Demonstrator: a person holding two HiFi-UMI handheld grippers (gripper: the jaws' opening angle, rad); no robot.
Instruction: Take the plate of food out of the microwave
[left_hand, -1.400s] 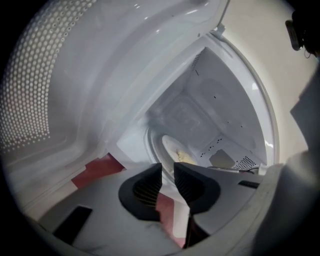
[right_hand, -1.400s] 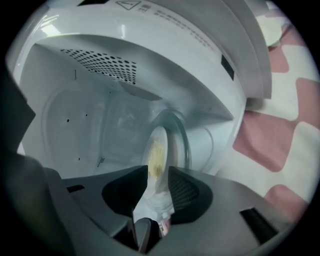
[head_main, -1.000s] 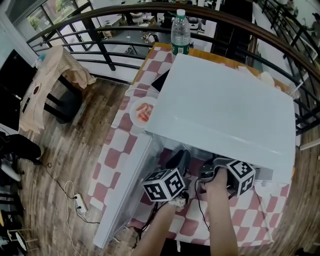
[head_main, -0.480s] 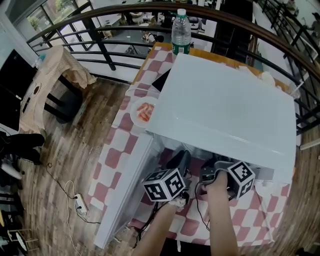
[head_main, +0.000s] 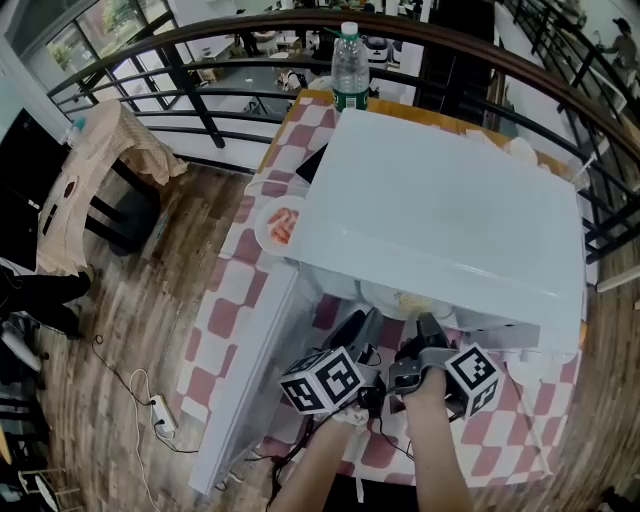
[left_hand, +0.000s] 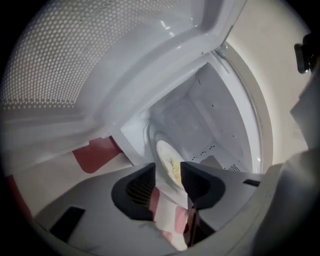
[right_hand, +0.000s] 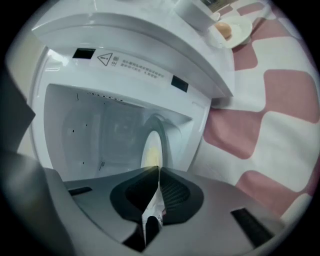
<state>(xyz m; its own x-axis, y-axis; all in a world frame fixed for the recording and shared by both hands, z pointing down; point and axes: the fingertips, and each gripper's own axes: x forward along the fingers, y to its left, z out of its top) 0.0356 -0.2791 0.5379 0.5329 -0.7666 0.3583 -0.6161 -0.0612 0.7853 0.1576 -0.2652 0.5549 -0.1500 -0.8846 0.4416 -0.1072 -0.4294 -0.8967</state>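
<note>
I am holding the plate (right_hand: 151, 148) by its near rim in my right claw (right_hand: 158, 172). Its jaws have just been closing and are pinching the thin edge, almost together. The plate is carrying yellowish food and is lying at the mouth of the microwave (head_main: 440, 210). Its front part is poking out from under the top edge, just ahead of both claws. My left claw (left_hand: 168, 170) is sitting beside the right one at the same rim. Its jaws have just been opening and are standing well apart, with the plate's edge between them but the pads not pressing on it. The microwave's door (head_main: 250, 385) is hanging wide open on my left, over the checked cloth of the bench (head_main: 235, 295).
</note>
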